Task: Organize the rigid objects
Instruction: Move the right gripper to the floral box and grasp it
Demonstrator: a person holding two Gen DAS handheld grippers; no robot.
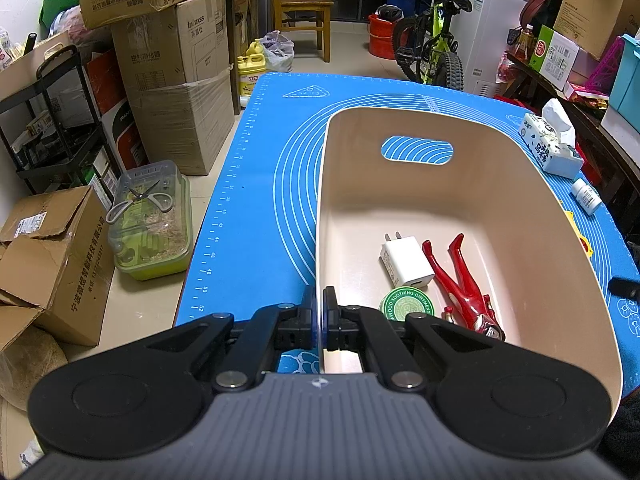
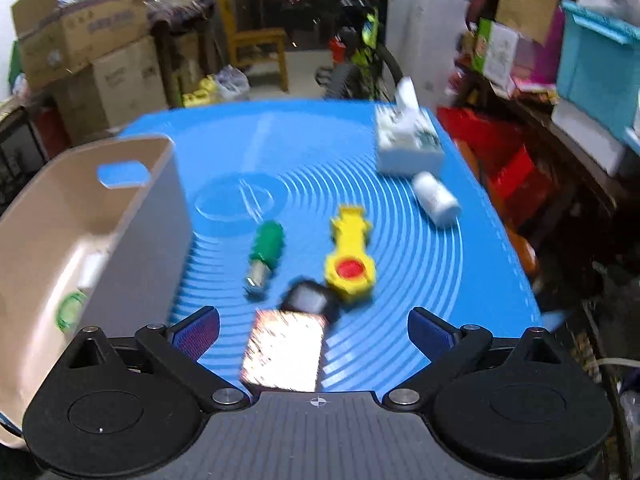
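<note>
The left tool was clamped on the near left wall of the beige bin, one finger outside and one inside, pinching the thin rim between them. The bin stood on the blue mat that covered the worktop, its oval handle cut-out facing away. On the bin's floor lay a white charger with its prongs pointing away, a red figurine stretched out just beside it on the right, and a round green ointment tin touching the charger's near end.

The right tool hung low over the mat with its fingers spread wide apart and nothing between the pads; that view was blurred. Directly in front of it, partly between the open fingers, lay a flat shiny pack with a speckled reddish surface, and a small black object sat at its far corner; I could not tell what either was. A yellow toy with a red centre lay just beyond, touching or nearly touching the black piece. To its left, apart from it, lay a green-handled tool bit with a metal end toward the gripper. Farther off on the right, a white bottle lay on its side near a tissue pack. The bin stood at the left, well apart from the loose things.
</note>
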